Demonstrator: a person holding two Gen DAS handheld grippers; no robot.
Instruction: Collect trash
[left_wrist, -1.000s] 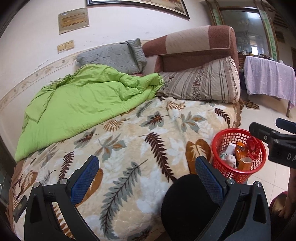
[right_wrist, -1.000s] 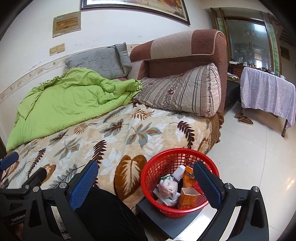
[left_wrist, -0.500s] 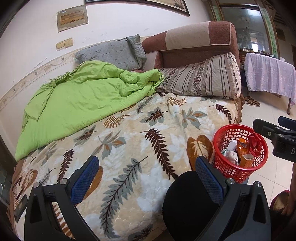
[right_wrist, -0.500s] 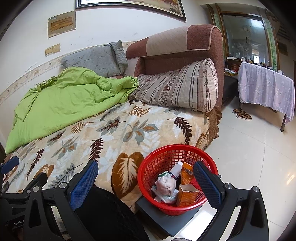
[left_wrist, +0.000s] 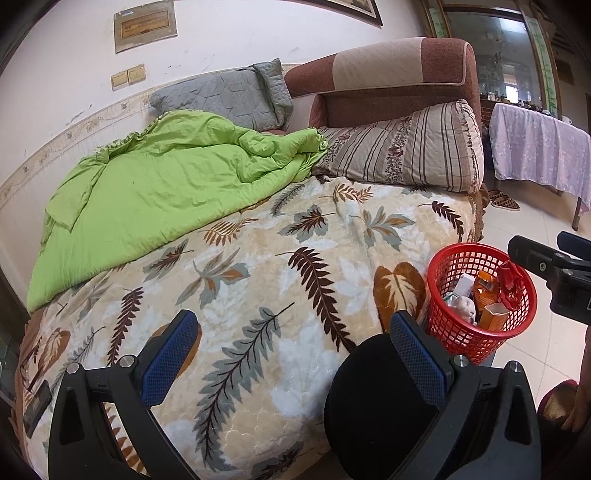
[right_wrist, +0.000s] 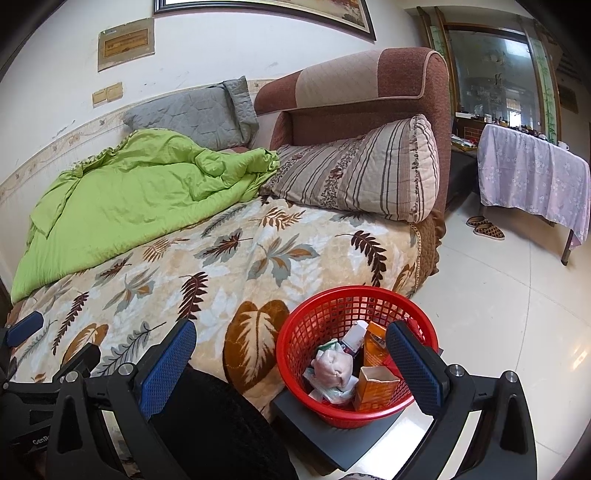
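A red mesh basket stands on a dark low stand beside the bed; it also shows in the left wrist view. It holds trash: an orange carton, a crumpled wrapper, a small white bottle and a red wrapper. My left gripper is open and empty, over the leaf-patterned blanket. My right gripper is open and empty, just short of the basket.
A green quilt, a grey pillow and a striped bolster lie on the bed. A black round object sits below the grippers. A cloth-covered table and slippers are at right on the tiled floor.
Both grippers stay open and empty. The views have drifted slightly; the basket sits a little lower and nearer in the right wrist view.
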